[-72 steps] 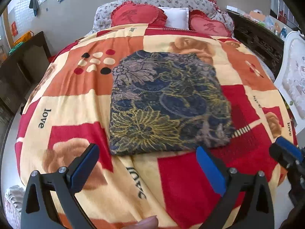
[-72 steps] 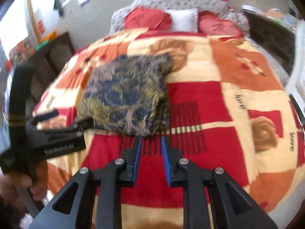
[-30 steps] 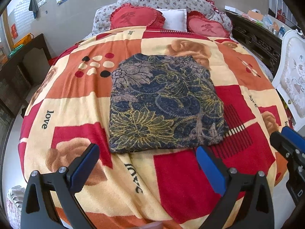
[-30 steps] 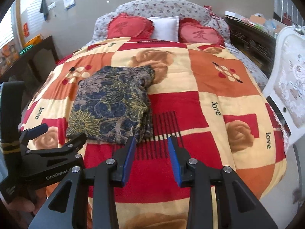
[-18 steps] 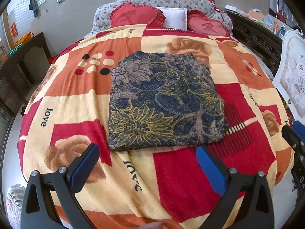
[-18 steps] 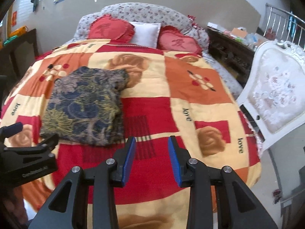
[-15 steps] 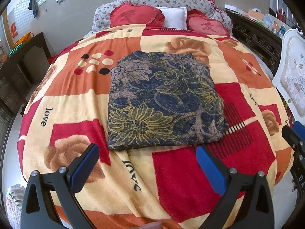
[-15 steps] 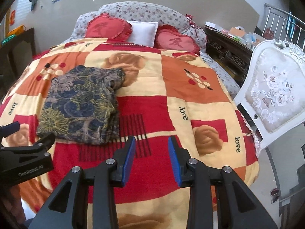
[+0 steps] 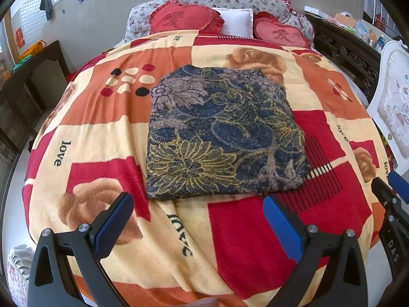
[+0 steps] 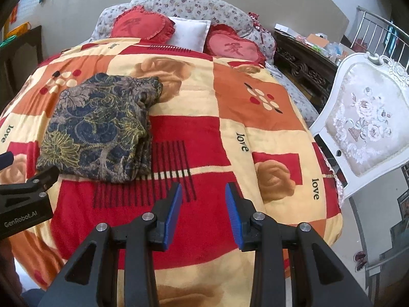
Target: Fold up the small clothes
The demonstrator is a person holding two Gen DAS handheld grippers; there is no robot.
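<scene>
A: Biggest first — bed (image 9: 76,133), covered w/ red, orange & cream blanket (image 9: 242,230), "love" printed in several spots, rose patches too.

B: Noted. At the headboard end?

A: Two red heart cushions (image 9: 181,19) w/ a white pillow (image 9: 236,23) between, floral bolster behind. White carved chair (image 10: 363,120) just beside bed's right edge; dark wooden cabinet (image 10: 304,64) further back on that side.

B: And the garment?

A: Folded cloth (image 9: 219,138), dark blue w/ gold & grey floral print, lay flat as a rough rectangle, approx. mid-bed, left of centre in right wrist view (image 10: 99,128). Stacked layers visible along its right edge. Touched by neither tool.

B: Grippers?

A: Left hand-held gripper (image 9: 196,226) released, blue pads spread wide, held above blanket's near edge, just short of the cloth's near hem. Right hand-held gripper (image 10: 203,213) also released, narrower gap, over red patch to the right of the cloth, holding nothing. Each seen at the other's frame edge (image 9: 391,199) (image 10: 25,186).
</scene>
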